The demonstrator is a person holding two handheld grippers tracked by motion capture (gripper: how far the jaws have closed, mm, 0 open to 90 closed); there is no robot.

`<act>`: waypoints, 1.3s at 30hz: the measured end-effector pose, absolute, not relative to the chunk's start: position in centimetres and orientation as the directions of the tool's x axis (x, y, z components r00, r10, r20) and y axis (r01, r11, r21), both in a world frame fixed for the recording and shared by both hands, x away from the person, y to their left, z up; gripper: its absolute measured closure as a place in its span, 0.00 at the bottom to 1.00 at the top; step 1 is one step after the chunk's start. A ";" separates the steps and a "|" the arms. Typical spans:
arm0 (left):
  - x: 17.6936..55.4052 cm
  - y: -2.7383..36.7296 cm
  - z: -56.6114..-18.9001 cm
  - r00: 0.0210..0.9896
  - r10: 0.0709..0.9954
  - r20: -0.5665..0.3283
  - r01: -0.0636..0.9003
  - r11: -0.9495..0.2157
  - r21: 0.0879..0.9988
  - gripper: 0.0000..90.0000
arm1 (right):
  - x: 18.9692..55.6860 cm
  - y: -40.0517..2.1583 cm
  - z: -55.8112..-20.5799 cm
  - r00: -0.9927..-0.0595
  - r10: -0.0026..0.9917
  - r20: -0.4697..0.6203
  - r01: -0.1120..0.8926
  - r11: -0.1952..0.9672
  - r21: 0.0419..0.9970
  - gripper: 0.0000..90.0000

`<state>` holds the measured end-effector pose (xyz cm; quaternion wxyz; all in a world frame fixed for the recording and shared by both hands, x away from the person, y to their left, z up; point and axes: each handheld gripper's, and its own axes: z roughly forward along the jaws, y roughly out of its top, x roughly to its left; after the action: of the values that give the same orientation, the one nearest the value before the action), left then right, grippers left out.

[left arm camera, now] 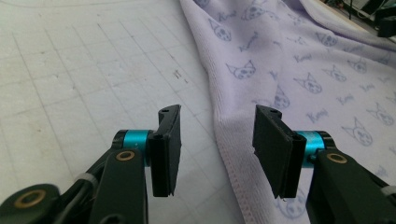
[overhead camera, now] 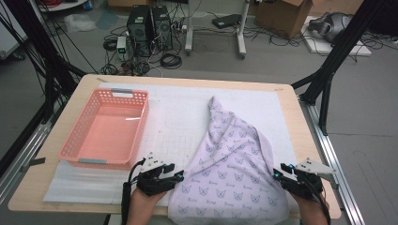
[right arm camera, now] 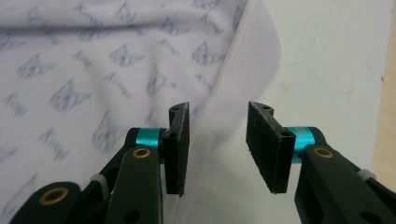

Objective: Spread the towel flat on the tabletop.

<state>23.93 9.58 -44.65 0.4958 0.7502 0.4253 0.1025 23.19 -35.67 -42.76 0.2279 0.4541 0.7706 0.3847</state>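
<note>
On the white gridded mat [overhead camera: 178,117] the lilac cat-print towel [overhead camera: 230,173] sprawls lower right of the frame, both the left gripper [left arm camera: 217,140] and right gripper [right arm camera: 217,140] gaping unclamped astride its hems, so closing off-line could miss the edge.

**Lilac cloth, pink basket, pale mat**

The cloth [overhead camera: 230,168] on the near right is pale lilac, printed all over with small blue-grey cat faces and short script words. The basket [overhead camera: 79,140] on the far left is salmon pink with grey handle strips. The mat [overhead camera: 173,117] under them is white with a faint grid. The table [overhead camera: 291,108] is light wood. Both grippers, left [overhead camera: 179,176] and right [overhead camera: 278,172], are black with turquoise rings.
</note>
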 end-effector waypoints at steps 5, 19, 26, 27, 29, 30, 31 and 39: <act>24.6 9.6 -44.3 0.626 0.734 -0.263 0.522 -0.144 0.841 0.58 | 26.4 -33.3 -43.2 -0.517 0.854 -0.050 0.521 0.361 0.773 0.70; 26.0 9.6 -44.7 0.627 0.729 -0.273 0.534 -0.147 0.832 0.58 | 31.2 -36.8 -43.9 -0.292 0.937 -0.193 0.605 0.337 0.721 0.97; 26.9 9.4 -44.7 0.628 0.722 -0.289 0.547 -0.146 0.825 0.63 | 30.9 -37.7 -44.0 -0.260 0.951 -0.168 0.606 0.296 0.738 0.82; 27.2 9.2 -44.6 0.633 0.719 -0.287 0.548 -0.154 0.822 0.65 | 30.8 -37.6 -43.9 -0.262 0.951 -0.164 0.601 0.294 0.744 0.81; 28.0 8.5 -44.6 0.635 0.726 -0.263 0.543 -0.177 0.821 0.71 | 30.4 -37.4 -43.7 -0.293 0.943 -0.158 0.573 0.305 0.760 0.78; 28.4 8.1 -44.5 0.635 0.731 -0.249 0.545 -0.195 0.816 0.76 | 30.0 -37.4 -43.5 -0.305 0.939 -0.156 0.555 0.309 0.773 0.77; 28.9 7.7 -44.4 0.632 0.737 -0.240 0.547 -0.205 0.811 0.80 | 29.6 -37.4 -43.3 -0.325 0.935 -0.142 0.539 0.306 0.785 0.75; 33.3 4.9 -44.1 0.575 0.782 -0.242 0.595 -0.197 0.779 0.87 | 27.6 -37.6 -42.6 -0.428 0.900 -0.081 0.492 0.307 0.815 0.71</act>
<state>33.30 4.95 -44.12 0.4469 0.7666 0.4492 0.1043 27.59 -37.59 -42.62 0.2763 0.4579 0.7598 0.3696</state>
